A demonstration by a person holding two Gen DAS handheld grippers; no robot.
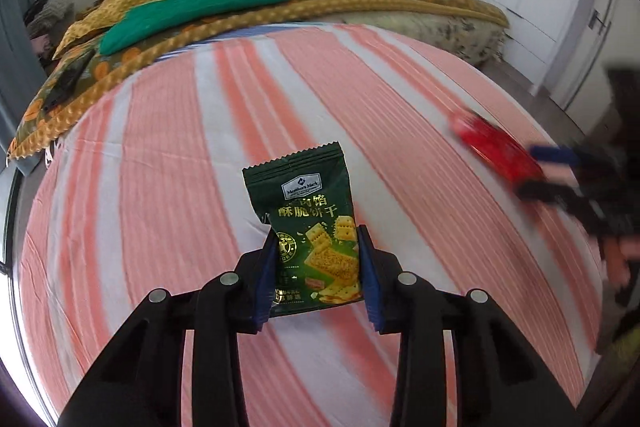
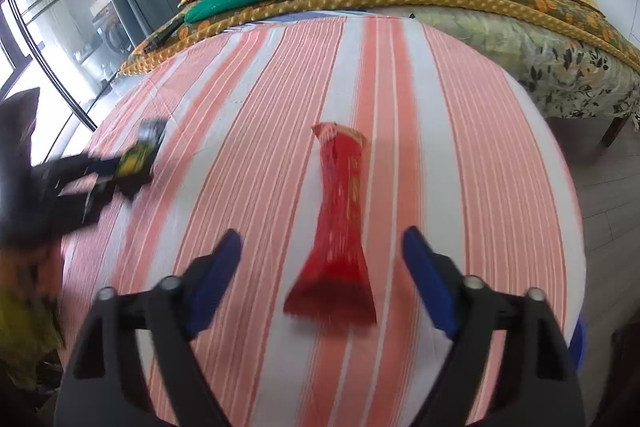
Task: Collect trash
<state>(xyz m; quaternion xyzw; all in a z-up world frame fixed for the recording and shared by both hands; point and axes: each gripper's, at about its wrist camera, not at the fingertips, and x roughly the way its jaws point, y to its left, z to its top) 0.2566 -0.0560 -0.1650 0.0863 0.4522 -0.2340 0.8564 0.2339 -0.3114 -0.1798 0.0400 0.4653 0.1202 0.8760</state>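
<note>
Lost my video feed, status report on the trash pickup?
Left hand-held gripper shut on green cracker packet. Right hand-held gripper open, straddling red wrapper on striped bedsheet. Nothing in the way.

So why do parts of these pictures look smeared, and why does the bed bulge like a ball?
The bulge is fisheye distortion in both views, curving the pink-and-white striped bedsheet. In the left wrist view the green crinkly snack packet is sharp, while the right gripper at the edge is motion-blurred. In the right wrist view the red twisted wrapper and the left gripper are smeared.
</note>
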